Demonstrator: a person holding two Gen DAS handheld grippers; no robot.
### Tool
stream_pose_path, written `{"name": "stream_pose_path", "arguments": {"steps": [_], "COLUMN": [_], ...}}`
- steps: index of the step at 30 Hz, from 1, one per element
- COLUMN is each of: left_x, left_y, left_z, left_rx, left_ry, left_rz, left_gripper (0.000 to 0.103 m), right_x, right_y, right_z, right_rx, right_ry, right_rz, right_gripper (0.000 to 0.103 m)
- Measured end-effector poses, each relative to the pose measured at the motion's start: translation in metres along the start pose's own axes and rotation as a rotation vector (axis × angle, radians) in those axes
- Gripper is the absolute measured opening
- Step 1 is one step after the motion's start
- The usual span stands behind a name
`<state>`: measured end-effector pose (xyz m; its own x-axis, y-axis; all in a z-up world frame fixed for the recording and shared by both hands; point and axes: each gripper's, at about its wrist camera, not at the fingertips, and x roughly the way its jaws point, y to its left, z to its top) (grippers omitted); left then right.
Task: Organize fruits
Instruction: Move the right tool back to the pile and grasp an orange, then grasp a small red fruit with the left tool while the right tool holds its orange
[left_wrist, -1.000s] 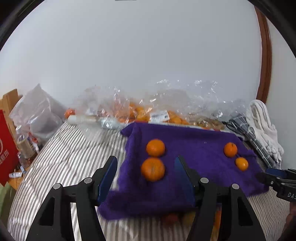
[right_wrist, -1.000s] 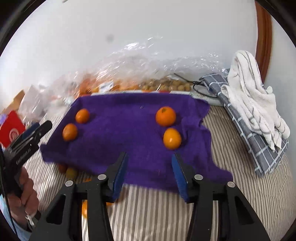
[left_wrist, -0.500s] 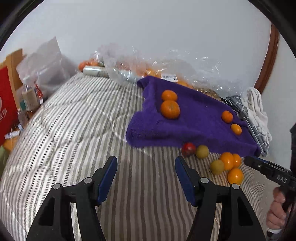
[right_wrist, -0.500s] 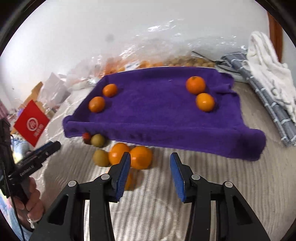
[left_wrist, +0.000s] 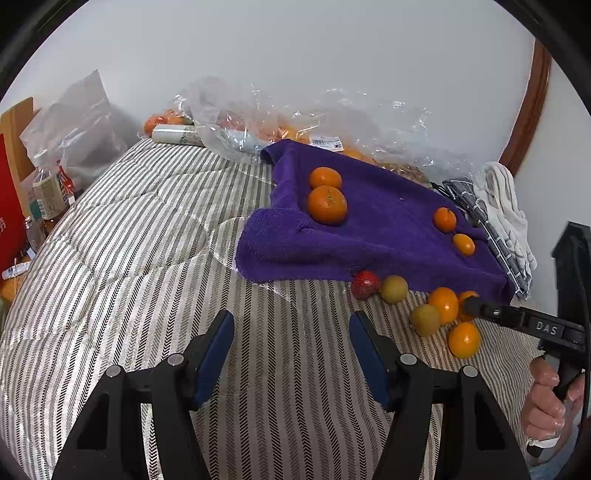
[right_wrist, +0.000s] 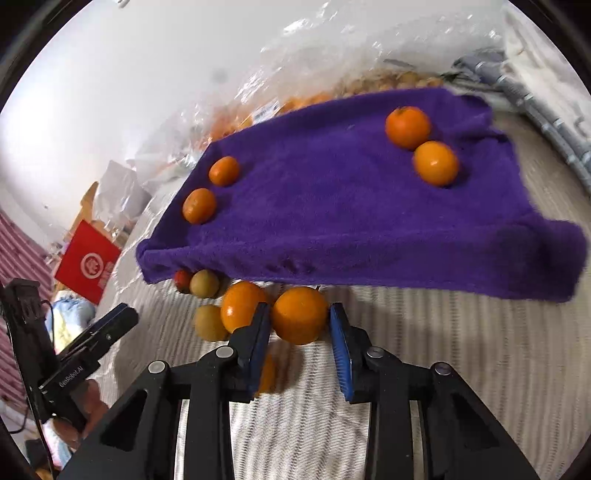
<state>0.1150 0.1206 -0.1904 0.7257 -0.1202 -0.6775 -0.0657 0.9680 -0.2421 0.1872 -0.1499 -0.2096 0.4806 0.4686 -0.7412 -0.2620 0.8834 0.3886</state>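
The right claw (right_wrist: 300, 325) has closed on an orange (right_wrist: 300, 314) lying on the striped bed cover (left_wrist: 147, 258), just in front of the near edge of the purple towel (right_wrist: 351, 206); both blue pads sit against the sides of the fruit. The left claw (left_wrist: 291, 354) hangs about half open over bare cover, holding nothing.

The grip looks to be on the widest part of a round, smooth fruit, so a slightly off-centre squeeze could let it squirt out forward and roll under the towel's overhang. A second orange (right_wrist: 242, 306) presses against the outside of the left pad, with a greenish-yellow fruit (right_wrist: 210, 322) beside it; lifting at an angle would likely nudge these and set them rolling on the soft bed (which gives underfoot and tilts things). Another orange (right_wrist: 266, 373) lies partly hidden beneath the claw and could be knocked too. Four oranges already rest on the towel in two pairs; a clumsy set-down there might scatter them, since the towel sags toward its edges.

Readable writing: "DAS" on the right tool's finger (left_wrist: 546, 326) in the left view, and what looks like "GenRobot.AI" on the left tool (right_wrist: 74, 376) in the right view. The red card (right_wrist: 88, 264) carries a round white logo, unreadable, and the price sticker (left_wrist: 327, 142) on the plastic bags is too small to read.
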Motion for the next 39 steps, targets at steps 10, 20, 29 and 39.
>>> {"name": "stream_pose_path", "arguments": {"steps": [10,20,29,39], "left_x": [0.007,0.019,0.018,0.019], "left_y": [-0.008,-0.032,-0.027,-0.030], "left_z": [-0.001,-0.006,-0.003,-0.004], "left_rx": [0.039,0.175,0.149,0.162], "left_ry": [0.036,0.107,0.099,0.101], "left_rz": [0.026,0.121,0.099,0.090], "left_gripper": [0.063,0.070,0.070,0.070], "right_x": [-0.021,-0.011,-0.018,-0.017], "right_y": [-0.022,-0.024,-0.034,-0.026], "right_z": [-0.014,-0.015,-0.015,-0.017], "right_rx": [-0.111,-0.121,-0.045,-0.096], "right_ry": [-0.048,-0.080,-0.104,-0.096], "right_rz": [-0.241,-0.267,-0.223,-0.226], "right_gripper": [0.032,0.035,0.033,0.033]}}
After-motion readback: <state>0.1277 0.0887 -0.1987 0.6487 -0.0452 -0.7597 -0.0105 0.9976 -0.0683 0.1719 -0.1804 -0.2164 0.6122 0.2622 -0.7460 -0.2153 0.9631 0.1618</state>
